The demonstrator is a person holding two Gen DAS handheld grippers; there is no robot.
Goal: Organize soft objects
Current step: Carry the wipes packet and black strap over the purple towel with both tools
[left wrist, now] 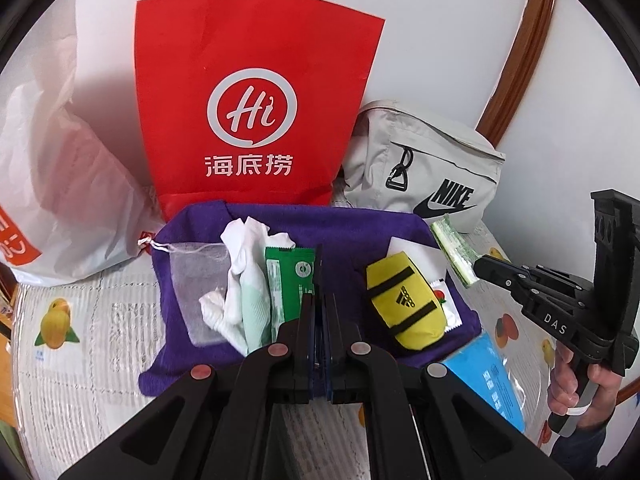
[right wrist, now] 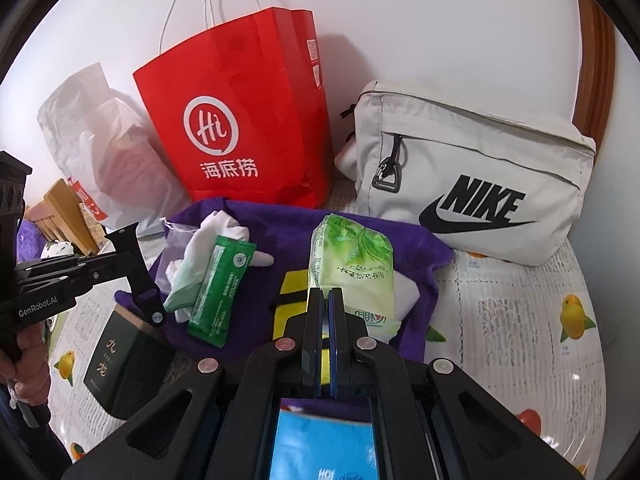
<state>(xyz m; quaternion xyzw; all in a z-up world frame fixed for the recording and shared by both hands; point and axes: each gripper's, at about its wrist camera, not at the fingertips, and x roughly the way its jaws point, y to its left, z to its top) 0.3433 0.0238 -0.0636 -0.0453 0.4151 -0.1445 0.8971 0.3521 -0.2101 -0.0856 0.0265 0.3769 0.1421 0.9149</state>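
Left tool: your left tool (left wrist: pixel 320 300) has its fingers pressed together, nothing between them, hovering over the purple towel (left wrist: pixel 344 228).
Right tool: your right tool (right wrist: pixel 326 308) is closed too; in the left view its tip touches the green tissue pack (right wrist: pixel 352 264), but you cannot tell if the pack is pinched.
Soft things: white socks (left wrist: pixel 244 264), green sachet (left wrist: pixel 290 280) and mesh pouch (left wrist: pixel 196 280) lie at 10 o'clock on the towel; the yellow pouch (left wrist: pixel 404 304) at 2 o'clock.
Behind: red paper bag (left wrist: pixel 256 112) at 12 o'clock, grey Nike bag (right wrist: pixel 472 176) beside it at 2 o'clock.
Desk: the fruit-print desk (right wrist: pixel 520 320) carries the towel.
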